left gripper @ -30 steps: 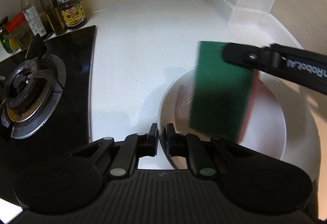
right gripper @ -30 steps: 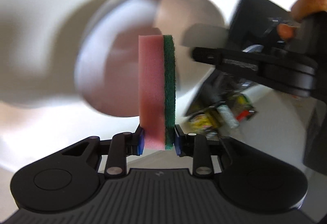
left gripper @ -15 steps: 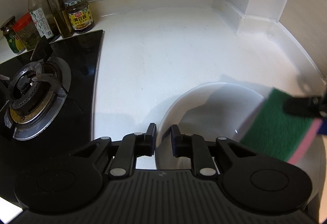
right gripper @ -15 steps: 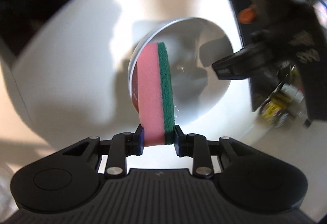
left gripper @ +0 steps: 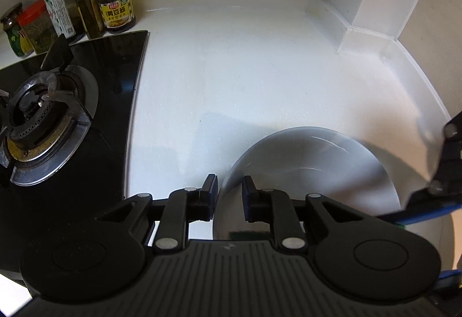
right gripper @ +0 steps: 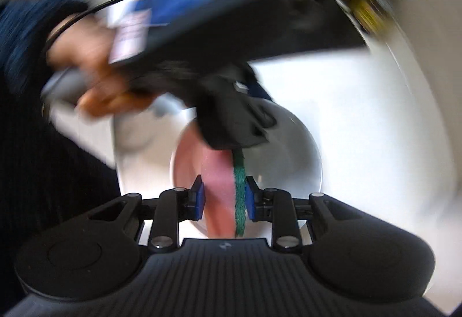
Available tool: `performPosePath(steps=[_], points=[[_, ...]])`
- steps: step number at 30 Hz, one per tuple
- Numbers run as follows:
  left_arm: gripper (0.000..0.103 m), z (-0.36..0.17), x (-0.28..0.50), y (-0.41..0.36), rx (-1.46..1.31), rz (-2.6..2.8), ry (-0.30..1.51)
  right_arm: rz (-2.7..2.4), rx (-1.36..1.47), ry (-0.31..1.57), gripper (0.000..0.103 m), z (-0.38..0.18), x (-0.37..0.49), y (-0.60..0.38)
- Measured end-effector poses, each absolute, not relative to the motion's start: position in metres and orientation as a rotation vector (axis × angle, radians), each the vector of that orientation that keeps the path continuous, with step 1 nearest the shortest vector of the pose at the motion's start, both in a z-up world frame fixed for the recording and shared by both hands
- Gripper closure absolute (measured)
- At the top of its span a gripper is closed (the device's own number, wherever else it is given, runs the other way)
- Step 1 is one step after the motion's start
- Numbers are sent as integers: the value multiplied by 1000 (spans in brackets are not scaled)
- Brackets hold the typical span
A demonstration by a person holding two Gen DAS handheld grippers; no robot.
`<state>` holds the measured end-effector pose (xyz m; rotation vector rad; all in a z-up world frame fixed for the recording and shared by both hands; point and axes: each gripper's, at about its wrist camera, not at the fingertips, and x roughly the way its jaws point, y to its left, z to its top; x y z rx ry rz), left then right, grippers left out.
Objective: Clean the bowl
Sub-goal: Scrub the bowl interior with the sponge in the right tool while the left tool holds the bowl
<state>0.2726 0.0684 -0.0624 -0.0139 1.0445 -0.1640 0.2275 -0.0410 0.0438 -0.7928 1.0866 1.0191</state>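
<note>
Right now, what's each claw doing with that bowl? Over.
Left gripper clamped on white bowl rim. Right gripper shut on pink-and-green sponge, over the bowl. Nothing blocking; right view blurred.

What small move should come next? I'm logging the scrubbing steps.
Probably sweep the sponge around the bowl's inner wall. The left tongs pinch the rim, steadying it, and the right tongs grip the sponge, which reaches into the bowl.

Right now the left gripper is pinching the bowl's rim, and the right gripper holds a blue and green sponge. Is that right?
Not quite: the sponge is pink and green, not blue; the right wrist view shows it clamped in the right gripper. The rest holds: the left gripper pinches the rim of the bowl.
</note>
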Motion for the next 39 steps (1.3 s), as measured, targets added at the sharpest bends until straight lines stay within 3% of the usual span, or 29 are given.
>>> performPosePath(steps=[6, 13, 25, 33, 39], points=[[85, -61, 273, 74, -33, -163, 1058, 1001, -926, 986, 75, 25, 210, -33], [87, -59, 282, 88, -89, -195, 1089, 854, -691, 1059, 77, 24, 218, -38], [86, -60, 276, 80, 14, -176, 1058, 1340, -1428, 556, 77, 10, 161, -52], [85, -62, 277, 85, -7, -204, 1068, 1515, -2201, 178, 77, 6, 119, -80], [86, -68, 275, 82, 4, -236, 1072, 1367, -2701, -83, 77, -15, 142, -105]])
